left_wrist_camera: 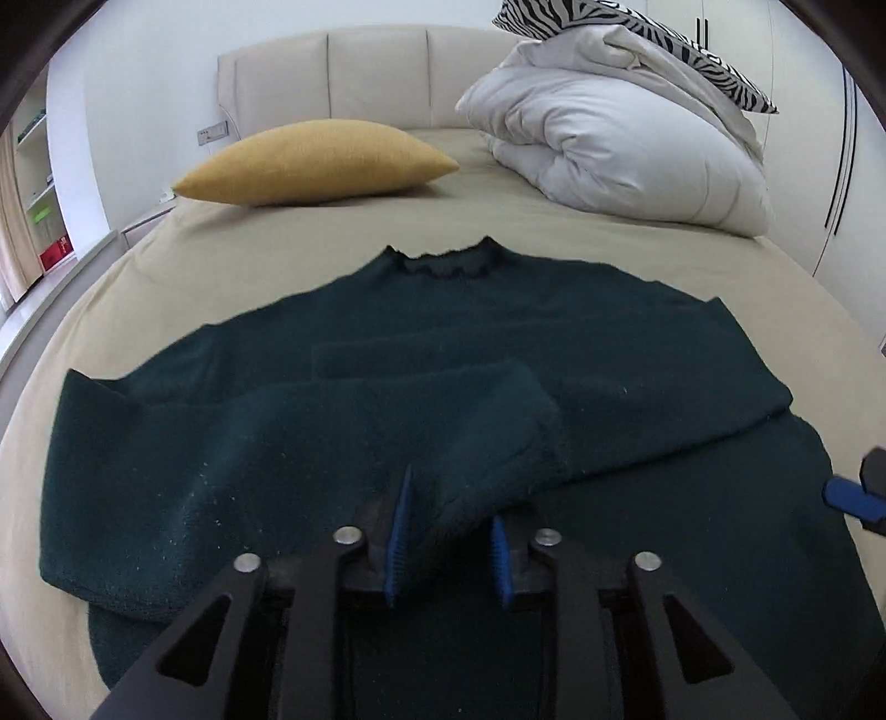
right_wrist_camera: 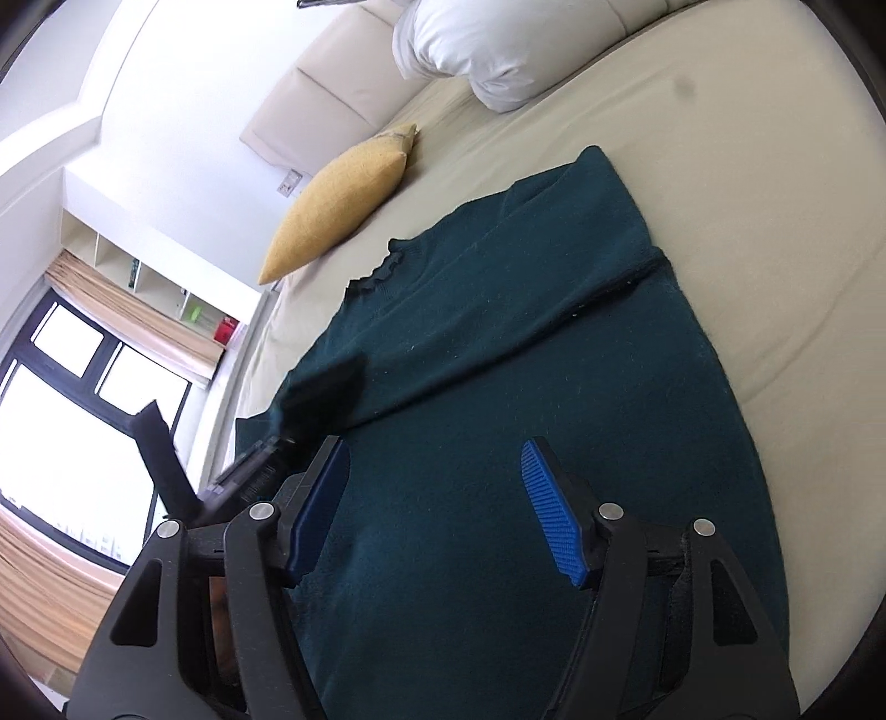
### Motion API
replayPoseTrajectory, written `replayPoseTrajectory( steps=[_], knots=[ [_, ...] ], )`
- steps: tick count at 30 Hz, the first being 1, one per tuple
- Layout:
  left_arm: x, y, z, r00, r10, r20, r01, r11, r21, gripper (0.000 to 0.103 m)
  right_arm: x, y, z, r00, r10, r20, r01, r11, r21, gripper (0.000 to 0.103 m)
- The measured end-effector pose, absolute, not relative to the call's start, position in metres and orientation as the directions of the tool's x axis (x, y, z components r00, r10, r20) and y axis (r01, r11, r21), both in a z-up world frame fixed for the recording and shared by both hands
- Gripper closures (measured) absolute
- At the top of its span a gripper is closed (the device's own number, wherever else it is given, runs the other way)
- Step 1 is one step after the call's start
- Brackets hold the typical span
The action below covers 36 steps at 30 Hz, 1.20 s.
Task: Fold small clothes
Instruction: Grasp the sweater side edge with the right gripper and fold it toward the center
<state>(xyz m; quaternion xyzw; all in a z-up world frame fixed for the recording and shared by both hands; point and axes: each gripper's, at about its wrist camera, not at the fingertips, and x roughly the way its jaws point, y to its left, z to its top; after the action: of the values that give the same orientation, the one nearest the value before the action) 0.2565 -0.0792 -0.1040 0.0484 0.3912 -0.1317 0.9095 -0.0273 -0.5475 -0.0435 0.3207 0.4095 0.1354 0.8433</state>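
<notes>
Beige sheets covered the round bed [left_wrist_camera: 498, 221], and on them a dark green sweater [left_wrist_camera: 387, 332] lay flat, collar toward the headboard [left_wrist_camera: 332, 83], its body spread wide across the near half of the mattress. One sleeve [left_wrist_camera: 443, 421] was already laid across the chest, and its cuff end sat between the blue pads of the left gripper [left_wrist_camera: 448, 548]. Those jaws stood partly closed around the cuff, though I could not tell for certain whether they were pinching it or only bracketing it. The right gripper [right_wrist_camera: 437, 509] hovered over the lower body of the sweater with its jaws wide apart and nothing between them.

To my eye the sleeve fold was the step in hand. Doing it well would mean laying the cuff down straight along the chest, without dragging the knit beneath it into ridges, and letting go only once the sleeve rested flat. The free right gripper looked well placed to press the body down or take the hem afterward.

Farther off, a yellow cushion [left_wrist_camera: 315, 163] lay near the headboard, and a bundled white duvet [left_wrist_camera: 620, 138] sat beside it with a zebra-print pillow [left_wrist_camera: 637, 33] on top.
</notes>
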Motion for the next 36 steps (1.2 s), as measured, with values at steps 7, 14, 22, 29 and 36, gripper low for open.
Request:
replayPoseTrajectory(
  steps=[7,14,22,29,36],
  knots=[
    [0.225,-0.038,-0.098,0.682,-0.226,-0.696,0.239,0.968,-0.079,0.019,0.032,-0.496,-0.053,0.536,0.584,-0.609,-0.049,0.742,0.669,0.039],
    [0.216,0.002,-0.099,0.669,-0.24,-0.704,0.2,0.97,-0.14,0.017,0.094,-0.428,-0.071,0.383,0.674,-0.631,-0.064,0.701,0.71,0.039],
    [0.214,0.075,-0.081,0.709,-0.302,-0.637,0.097,0.937,-0.336,0.017,0.111,-0.394,-0.07,0.362,0.545,-0.756,-0.074,0.825,0.56,0.078],
    [0.232,0.143,-0.061,0.76,-0.249,-0.601,-0.026,0.911,-0.411,0.017,0.1,-0.376,-0.016,0.441,0.477,-0.76,-0.236,0.879,0.415,0.096],
    [0.274,0.171,-0.078,0.706,-0.235,-0.668,-0.099,0.902,-0.421,0.017,0.134,-0.447,-0.009,0.509,0.363,-0.78,-0.144,0.93,0.339,0.097]
  ],
)
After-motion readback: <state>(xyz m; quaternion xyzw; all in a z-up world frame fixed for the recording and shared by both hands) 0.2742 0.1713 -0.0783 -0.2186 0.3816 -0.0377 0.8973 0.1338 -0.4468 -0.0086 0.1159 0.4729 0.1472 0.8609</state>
